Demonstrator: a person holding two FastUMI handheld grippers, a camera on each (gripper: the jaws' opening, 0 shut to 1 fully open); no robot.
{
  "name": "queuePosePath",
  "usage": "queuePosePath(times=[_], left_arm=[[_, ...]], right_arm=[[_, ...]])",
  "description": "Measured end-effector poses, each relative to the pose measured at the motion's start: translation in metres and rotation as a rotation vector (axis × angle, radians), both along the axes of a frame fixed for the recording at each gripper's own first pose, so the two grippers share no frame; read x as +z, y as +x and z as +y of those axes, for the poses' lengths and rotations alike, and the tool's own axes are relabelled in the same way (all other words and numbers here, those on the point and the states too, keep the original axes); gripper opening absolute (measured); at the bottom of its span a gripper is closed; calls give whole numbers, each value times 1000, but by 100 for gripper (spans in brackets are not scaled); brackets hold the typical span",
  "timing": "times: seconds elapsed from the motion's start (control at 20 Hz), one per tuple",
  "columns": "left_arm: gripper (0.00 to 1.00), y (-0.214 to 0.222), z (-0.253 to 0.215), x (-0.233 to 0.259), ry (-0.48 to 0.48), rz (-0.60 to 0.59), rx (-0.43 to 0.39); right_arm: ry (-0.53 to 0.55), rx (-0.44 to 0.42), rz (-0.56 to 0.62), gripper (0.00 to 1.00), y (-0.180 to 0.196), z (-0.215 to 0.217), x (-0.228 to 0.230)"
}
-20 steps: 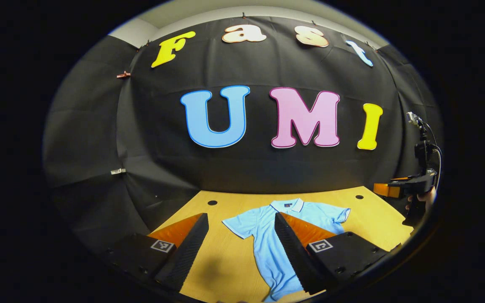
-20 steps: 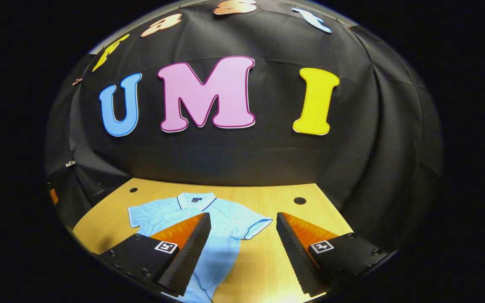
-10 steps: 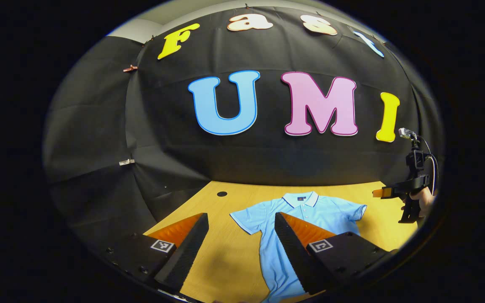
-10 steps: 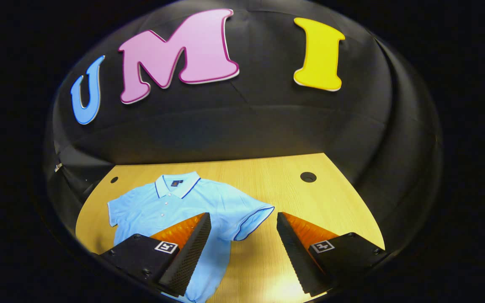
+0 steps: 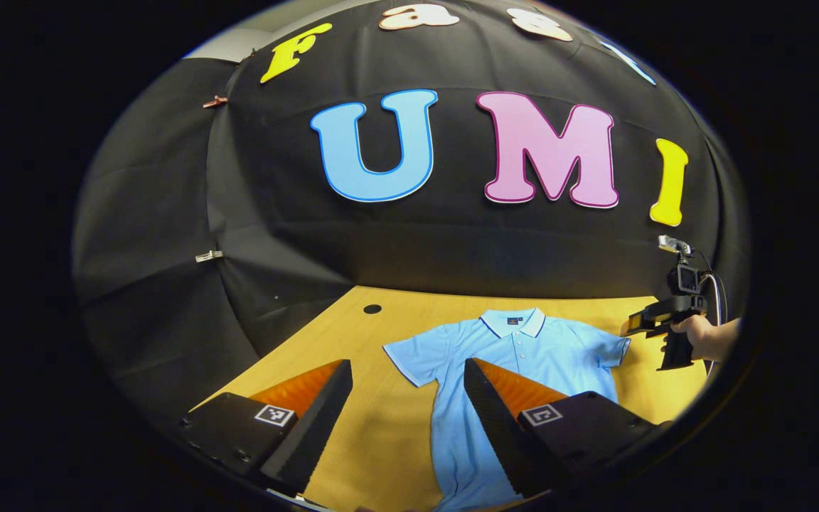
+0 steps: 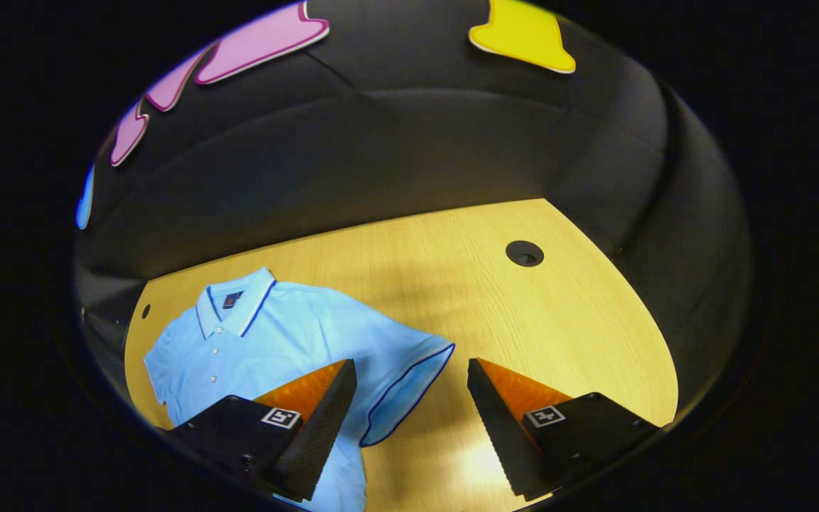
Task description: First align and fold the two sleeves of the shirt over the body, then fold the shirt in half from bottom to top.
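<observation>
Lying flat and face up on the wooden surface (image 5: 381,441), the light blue polo shirt (image 5: 523,352) was spread out in the lower middle of the left gripper view, its collar (image 5: 512,323) toward the black wall and both short sleeves stretched sideways, unfolded. Dark piping edged the collar and cuffs, and a small dark label sat inside the neck. In the right gripper view the shirt (image 6: 274,341) occupied the lower left of the frame, with one sleeve (image 6: 409,377) reaching toward the lower centre. The left tool (image 5: 407,398) hovered above the surface with its two fingers held wide apart, gripping nothing, one finger overlapping the shirt's body and the other over bare wood. The right tool (image 6: 411,402) was likewise spread apart and empty, the sleeve's cuff lying between its fingers; whether they touched the cloth could not be told. At the right edge of the left gripper view the right tool (image 5: 630,327) appeared farther off, held by a hand (image 5: 701,338), its tip near the shirt's sleeve (image 5: 612,352). The shirt's hem was cut off at the bottom of both views, and the fingers hid part of its body. Two round holes (image 6: 525,252) marked the surface near the wall.
</observation>
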State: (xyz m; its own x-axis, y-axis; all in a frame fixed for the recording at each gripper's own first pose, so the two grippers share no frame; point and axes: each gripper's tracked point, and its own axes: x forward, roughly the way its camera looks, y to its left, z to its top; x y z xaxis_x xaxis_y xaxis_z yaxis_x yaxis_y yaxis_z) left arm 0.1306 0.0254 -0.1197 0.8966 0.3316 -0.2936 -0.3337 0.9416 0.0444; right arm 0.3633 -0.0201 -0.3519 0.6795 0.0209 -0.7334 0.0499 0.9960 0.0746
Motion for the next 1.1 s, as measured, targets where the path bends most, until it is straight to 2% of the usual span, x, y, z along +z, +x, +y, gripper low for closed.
queuePosePath(times=[0.25,0.35,0.4,0.45,0.6,0.65,0.7,0.75,0.85,0.9,0.95,1.1], left_arm=[[100,5,3,-3,-14,5,6],[100,4,4,-4,-11,11,8],[100,4,5,-5,-10,10,8],[100,4,5,-5,-10,11,9],[100,1,8,-10,-6,18,15],[100,0,8,-12,-7,20,16],[100,-2,8,-14,-8,25,17],[100,-4,9,-17,-8,30,18],[100,-5,9,-21,2,42,21],[100,-7,9,-23,7,45,21],[100,-9,8,-24,8,46,19],[99,-12,8,-27,7,48,22]], right_arm=[[-14,-23,44,98,14,-2,-31],[-13,-20,56,95,14,-1,-37],[-10,-14,65,91,13,1,-41],[-14,-6,76,82,10,1,-46],[-65,17,67,74,10,-3,-47],[-62,29,57,53,14,-1,-48],[-57,34,56,48,12,4,-48],[-55,36,53,39,15,5,-47],[-70,42,48,11,17,7,-44],[-81,53,40,11,16,10,-44],[-94,69,32,6,17,10,-43],[-118,101,-5,6,21,12,-34]])
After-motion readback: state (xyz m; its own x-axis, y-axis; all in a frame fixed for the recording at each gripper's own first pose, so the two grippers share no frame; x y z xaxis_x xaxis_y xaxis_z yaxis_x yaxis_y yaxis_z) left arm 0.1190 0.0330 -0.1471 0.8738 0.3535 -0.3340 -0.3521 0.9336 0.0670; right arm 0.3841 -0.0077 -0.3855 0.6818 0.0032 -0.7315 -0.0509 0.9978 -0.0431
